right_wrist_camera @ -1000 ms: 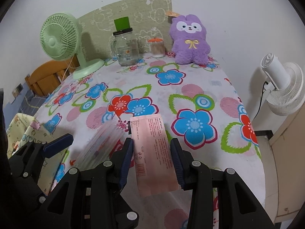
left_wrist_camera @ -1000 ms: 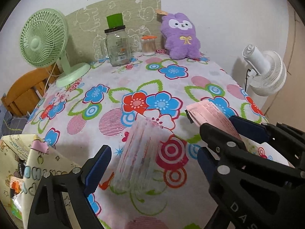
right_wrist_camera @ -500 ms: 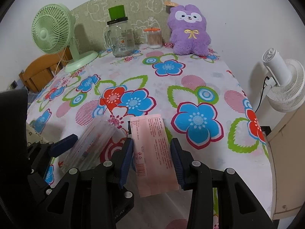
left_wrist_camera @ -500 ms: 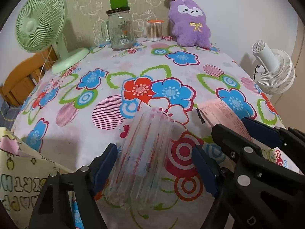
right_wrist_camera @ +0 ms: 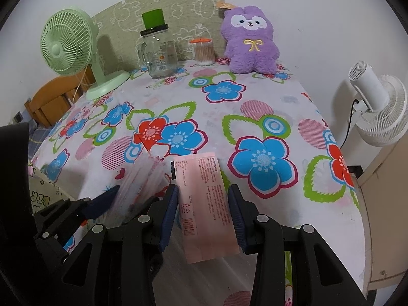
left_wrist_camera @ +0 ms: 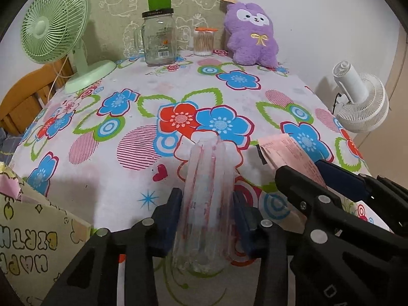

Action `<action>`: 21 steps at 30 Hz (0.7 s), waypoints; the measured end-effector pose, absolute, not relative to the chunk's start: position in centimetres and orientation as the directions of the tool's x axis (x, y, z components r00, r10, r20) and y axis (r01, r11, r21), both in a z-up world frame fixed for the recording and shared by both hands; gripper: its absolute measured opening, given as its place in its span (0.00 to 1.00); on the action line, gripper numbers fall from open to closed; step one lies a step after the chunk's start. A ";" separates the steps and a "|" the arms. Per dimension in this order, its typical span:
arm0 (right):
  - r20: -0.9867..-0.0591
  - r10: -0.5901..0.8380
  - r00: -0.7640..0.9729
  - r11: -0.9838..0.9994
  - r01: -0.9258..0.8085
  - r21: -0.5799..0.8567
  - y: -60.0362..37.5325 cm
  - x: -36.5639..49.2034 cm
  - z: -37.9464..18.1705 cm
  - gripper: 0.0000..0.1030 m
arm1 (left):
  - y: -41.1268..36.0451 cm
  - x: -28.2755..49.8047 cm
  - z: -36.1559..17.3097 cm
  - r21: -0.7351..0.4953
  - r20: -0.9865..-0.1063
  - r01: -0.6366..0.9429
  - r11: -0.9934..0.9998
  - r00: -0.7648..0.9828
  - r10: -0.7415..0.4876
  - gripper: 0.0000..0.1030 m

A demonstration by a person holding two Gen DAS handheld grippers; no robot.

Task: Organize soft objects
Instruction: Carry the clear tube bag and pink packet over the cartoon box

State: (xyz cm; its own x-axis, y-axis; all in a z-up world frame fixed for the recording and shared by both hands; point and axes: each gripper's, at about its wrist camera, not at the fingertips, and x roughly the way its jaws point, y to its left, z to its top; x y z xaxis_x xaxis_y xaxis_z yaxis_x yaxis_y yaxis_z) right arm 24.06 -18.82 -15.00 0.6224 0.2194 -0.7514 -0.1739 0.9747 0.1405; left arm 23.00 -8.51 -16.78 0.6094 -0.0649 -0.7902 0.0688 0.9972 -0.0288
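Observation:
My left gripper [left_wrist_camera: 206, 204] is shut on a clear plastic packet with red stripes [left_wrist_camera: 206, 191], held over the near part of the flowered table [left_wrist_camera: 114, 132]. My right gripper [right_wrist_camera: 202, 200] is shut on a pink paper packet [right_wrist_camera: 205, 204] just to the right of it; both also show side by side in the other views, the pink packet [left_wrist_camera: 288, 153] in the left wrist view and the clear packet [right_wrist_camera: 142, 178] in the right wrist view. A purple plush toy [right_wrist_camera: 248, 40] sits upright at the table's far edge against the wall.
A green desk fan [left_wrist_camera: 56, 28] stands far left, a glass jar with a green lid [left_wrist_camera: 158, 38] and a cotton-swab tub [left_wrist_camera: 203, 41] at the back. A white fan [right_wrist_camera: 377, 112] stands off the right edge. A printed gift bag [left_wrist_camera: 30, 242] is at near left.
My left gripper moved forward around the clear packet and closed on it. My right gripper stayed shut on the pink packet.

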 end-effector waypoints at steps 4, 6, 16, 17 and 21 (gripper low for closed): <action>-0.752 0.217 0.622 0.975 -0.168 0.143 -19.0 23.6 -15.0 0.42 | -8.7 22.5 -16.6 -0.012 -0.794 0.064 0.998 0.605 -0.048 0.34; -0.753 0.218 0.621 0.975 -0.165 0.147 -19.1 23.2 -14.9 0.42 | -8.7 22.2 -16.6 -0.018 -0.797 0.057 0.998 0.602 -0.049 0.34; -0.740 0.219 0.636 0.976 -0.144 0.165 -19.9 20.8 -14.0 0.42 | -9.4 19.5 -15.4 -0.029 -0.791 0.084 0.996 0.607 -0.075 0.29; -0.739 0.222 0.636 0.975 -0.143 0.170 -20.0 20.5 -13.9 0.42 | -9.5 19.2 -15.2 -0.025 -0.790 0.088 0.996 0.609 -0.074 0.29; -0.733 0.225 0.642 0.974 -0.137 0.179 -20.2 19.4 -13.5 0.42 | -9.7 17.9 -14.6 -0.014 -0.783 0.100 0.995 0.618 -0.073 0.28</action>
State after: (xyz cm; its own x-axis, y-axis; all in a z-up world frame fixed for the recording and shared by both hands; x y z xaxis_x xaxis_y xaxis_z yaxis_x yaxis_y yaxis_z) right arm 19.38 -20.23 -13.52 0.6424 0.2253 -0.7325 -0.1372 0.9742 0.1793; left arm 17.87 -9.71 -14.58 0.6175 -0.0733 -0.7831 0.1002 0.9949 -0.0140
